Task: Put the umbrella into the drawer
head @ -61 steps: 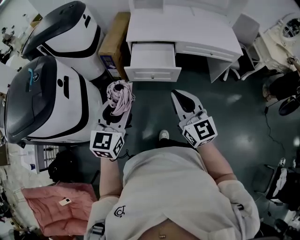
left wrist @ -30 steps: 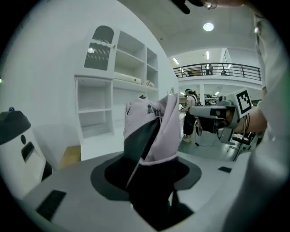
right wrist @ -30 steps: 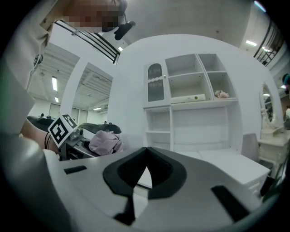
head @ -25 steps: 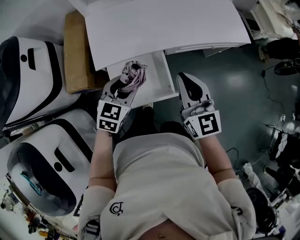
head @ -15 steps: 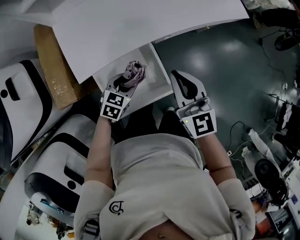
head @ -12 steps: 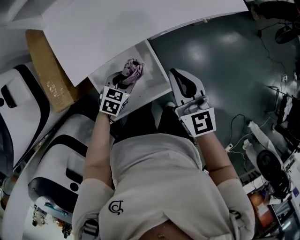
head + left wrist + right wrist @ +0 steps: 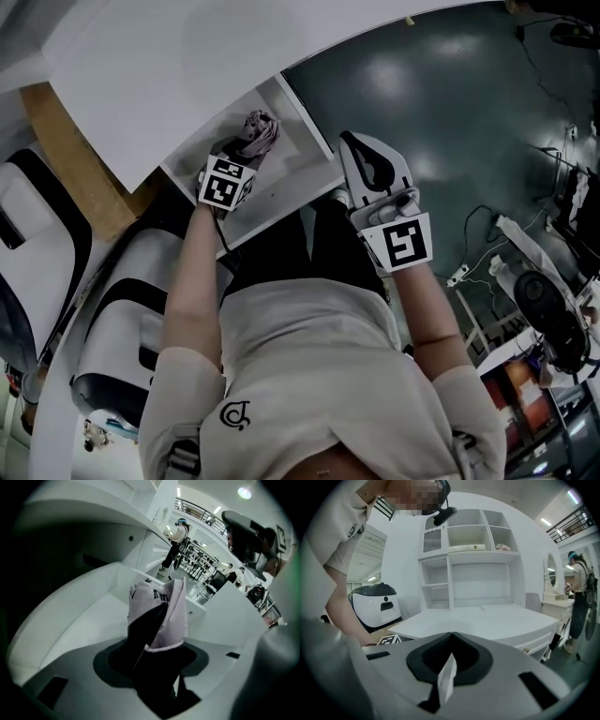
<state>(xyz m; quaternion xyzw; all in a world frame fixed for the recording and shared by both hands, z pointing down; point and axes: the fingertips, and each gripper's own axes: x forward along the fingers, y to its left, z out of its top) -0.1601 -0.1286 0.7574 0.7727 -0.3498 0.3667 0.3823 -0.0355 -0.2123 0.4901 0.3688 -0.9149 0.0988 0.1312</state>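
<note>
A folded pink and black umbrella (image 7: 257, 130) is clamped in my left gripper (image 7: 246, 147), which points steeply down into the open white drawer (image 7: 302, 142). In the left gripper view the umbrella (image 7: 158, 613) stands up between the jaws of that gripper (image 7: 157, 660), over the drawer's pale floor (image 7: 82, 623). The lower end of the umbrella is hidden by the jaws. My right gripper (image 7: 368, 161) hangs to the right of the drawer front, over the dark floor, shut and with nothing in it. Its jaws (image 7: 450, 637) meet at the tips.
The white desk top (image 7: 187, 56) overhangs the drawer. A cardboard box (image 7: 66, 150) and white rounded machines (image 7: 112, 309) crowd the left. Dark floor (image 7: 450, 94) lies right, with cables (image 7: 469, 267). The right gripper view shows a shelf unit (image 7: 464, 559) above the desk (image 7: 487, 620).
My left gripper has sunk with the umbrella from above the drawer front down into the drawer. The right gripper has dropped a little beside it, and the head view has tilted.
</note>
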